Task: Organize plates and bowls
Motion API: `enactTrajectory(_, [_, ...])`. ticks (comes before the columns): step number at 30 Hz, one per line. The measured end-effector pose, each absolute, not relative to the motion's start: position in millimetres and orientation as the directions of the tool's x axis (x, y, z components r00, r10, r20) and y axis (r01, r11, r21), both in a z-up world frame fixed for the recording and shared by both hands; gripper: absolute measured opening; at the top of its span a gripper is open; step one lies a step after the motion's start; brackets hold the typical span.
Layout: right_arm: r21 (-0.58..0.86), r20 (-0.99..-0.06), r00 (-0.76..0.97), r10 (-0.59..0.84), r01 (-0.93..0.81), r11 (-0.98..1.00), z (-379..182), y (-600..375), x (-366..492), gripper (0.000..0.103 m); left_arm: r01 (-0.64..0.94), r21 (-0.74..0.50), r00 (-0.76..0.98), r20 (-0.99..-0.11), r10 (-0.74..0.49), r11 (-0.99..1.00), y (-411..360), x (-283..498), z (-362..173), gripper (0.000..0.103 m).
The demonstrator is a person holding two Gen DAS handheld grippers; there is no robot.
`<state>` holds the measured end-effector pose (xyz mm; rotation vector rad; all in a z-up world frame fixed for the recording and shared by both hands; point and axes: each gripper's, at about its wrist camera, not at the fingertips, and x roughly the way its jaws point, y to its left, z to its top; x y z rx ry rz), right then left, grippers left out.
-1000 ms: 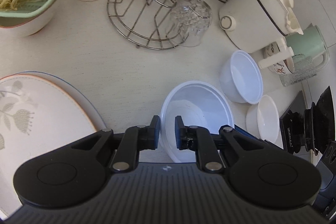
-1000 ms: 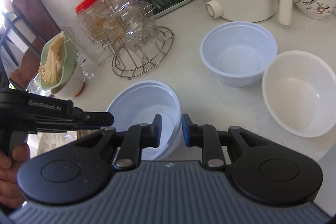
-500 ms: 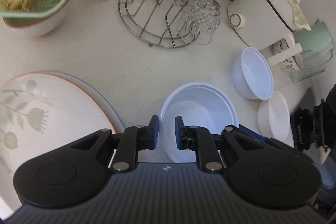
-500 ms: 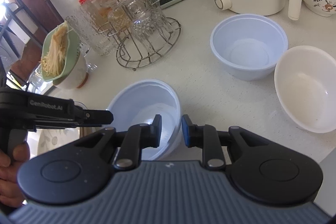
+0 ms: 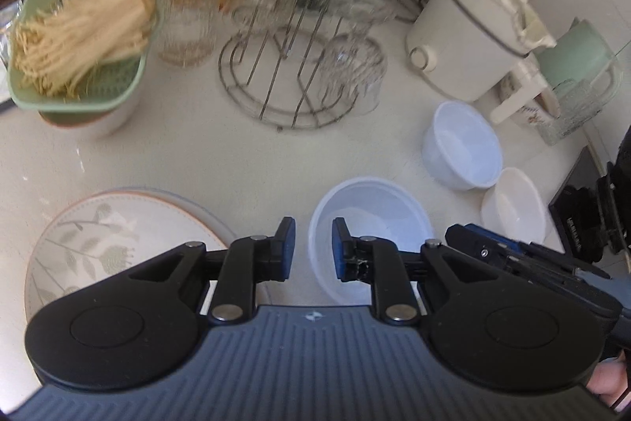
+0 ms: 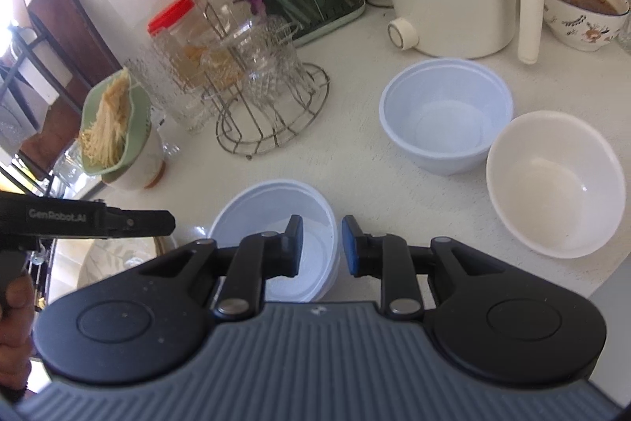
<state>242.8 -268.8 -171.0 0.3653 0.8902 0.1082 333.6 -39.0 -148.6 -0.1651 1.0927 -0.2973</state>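
While both tongs hang over counter (image 5: 118, 160), left tongs (image 5: 313, 247) stand released, jaws just been opening, nothing between pads. Right tongs (image 6: 322, 243) parted too, straddling near rim of pale blue bowl (image 6: 276, 223), pads not pressing. Second blue bowl (image 6: 445, 113) right of centre, white bowl (image 6: 556, 184) touching it at right edge. Floral plate (image 5: 118, 235) lower left of left view.

Both wrist views look steeply down along their fingers (image 5: 284, 243) (image 6: 295, 243) at the table (image 5: 165, 160) (image 6: 355, 152), close. Shared: near pale-blue bowl (image 5: 368, 219) (image 6: 272, 208), wire rack (image 5: 292, 81) (image 6: 272, 113), two far bowls.
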Motion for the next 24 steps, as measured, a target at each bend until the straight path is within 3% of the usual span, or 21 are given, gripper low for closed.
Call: enactTrajectory(24, [0.324, -0.634, 0.748, 0.195, 0.029, 0.946, -100.3, -232.7, 210.7, 0.026, 0.240, -0.272, 0.543, -0.758, -0.361, 0.932, -8.4, 303.6, -80.3, 0.022])
